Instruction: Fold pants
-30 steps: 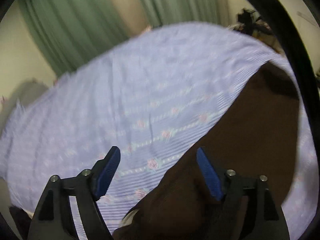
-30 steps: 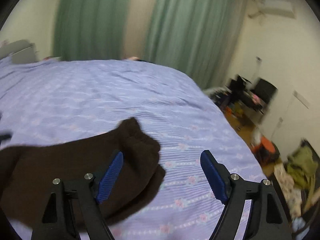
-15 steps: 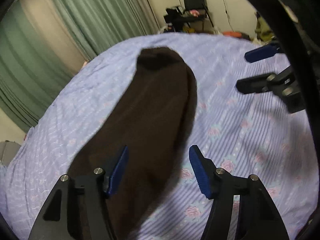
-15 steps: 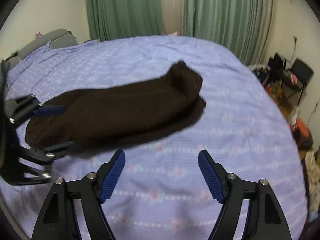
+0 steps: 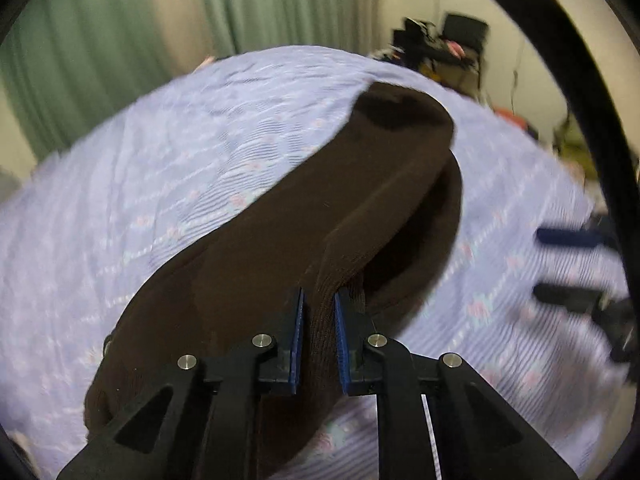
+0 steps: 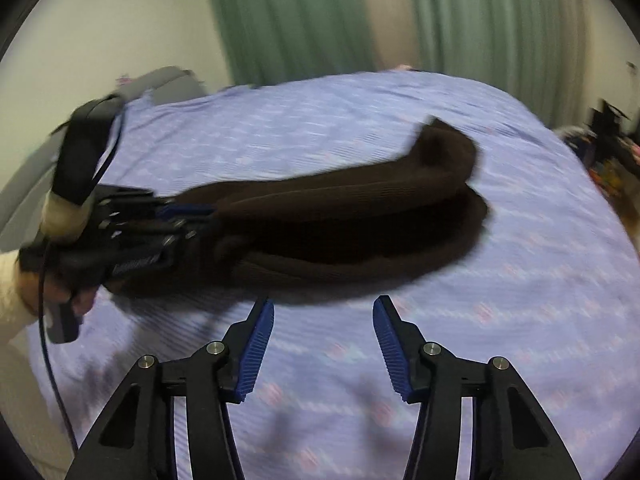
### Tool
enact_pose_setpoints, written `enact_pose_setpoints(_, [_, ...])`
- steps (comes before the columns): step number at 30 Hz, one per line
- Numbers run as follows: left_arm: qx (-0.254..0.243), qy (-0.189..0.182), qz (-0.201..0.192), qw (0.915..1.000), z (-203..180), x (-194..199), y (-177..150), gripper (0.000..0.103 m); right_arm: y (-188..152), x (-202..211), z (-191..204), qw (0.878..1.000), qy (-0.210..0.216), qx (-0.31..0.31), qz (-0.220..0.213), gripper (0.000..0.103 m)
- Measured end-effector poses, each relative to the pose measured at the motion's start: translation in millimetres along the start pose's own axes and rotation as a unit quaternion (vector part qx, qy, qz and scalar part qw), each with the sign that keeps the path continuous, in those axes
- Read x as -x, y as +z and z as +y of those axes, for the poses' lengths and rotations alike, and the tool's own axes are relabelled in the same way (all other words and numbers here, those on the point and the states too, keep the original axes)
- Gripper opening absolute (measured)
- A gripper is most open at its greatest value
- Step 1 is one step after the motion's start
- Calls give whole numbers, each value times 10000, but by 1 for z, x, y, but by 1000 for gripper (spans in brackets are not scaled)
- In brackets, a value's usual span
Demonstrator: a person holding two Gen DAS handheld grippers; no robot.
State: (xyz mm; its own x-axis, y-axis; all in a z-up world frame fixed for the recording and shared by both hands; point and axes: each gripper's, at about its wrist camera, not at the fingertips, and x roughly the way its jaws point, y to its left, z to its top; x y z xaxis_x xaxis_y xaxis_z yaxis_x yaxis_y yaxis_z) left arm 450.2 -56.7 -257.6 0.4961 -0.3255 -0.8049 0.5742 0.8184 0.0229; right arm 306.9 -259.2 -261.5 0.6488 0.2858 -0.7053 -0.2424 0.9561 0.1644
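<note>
We see the left hand-held gripper [image 5: 319, 336] with its blue pads closed tight on a raised ridge of the brown pants [image 5: 304, 216], pinching the fabric at the near end. The pants lie stretched out on the bed [image 5: 160, 184], over a lilac flowered bedspread, running from the near left toward the far right, one layer resting on top of another. In the right wrist view the same grip shows at the left end of the pants [image 6: 340, 224], with the left hand-held gripper [image 6: 188, 220] held in a hand in a pale sleeve. Our right hand-held gripper [image 6: 323, 344] hovers just near of the pants' long edge, its jaws spread wide and holding nothing. Green curtains [image 6: 304, 16] hang behind the bed.
</note>
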Motion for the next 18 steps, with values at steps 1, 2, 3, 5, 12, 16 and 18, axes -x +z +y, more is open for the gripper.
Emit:
enact_pose_setpoints(1, [163,-70,6,9998,11,-1,3,17,6,-6,5,9998,166,84,-23,52])
enact_pose_setpoints(2, [227,-104,28,9997,15,-1,4,17,15,-17,11,9990,404,201,-8,52])
enact_pose_setpoints(3, [276,-103,53,9996,19,-1,5,17,21,-25,16,9984,506,263,20,52])
enact_pose_setpoints(5, [281,-82,36,9996,21,6,1,17,34,-46,26,9955,820,452,150,52])
enact_pose_setpoints(12, [639,90,-160,9978,46,17,-10,16,66,-99,45,9838,1442,819,686,54])
enact_pose_setpoints(16, [773,488,-358,9952,56,27,-14,2,76,-122,45,9744,1889,669,1017,54])
enact_pose_setpoints(18, [941,358,-306,9944,61,23,-16,2,79,-134,46,9655,2221,585,1226,55])
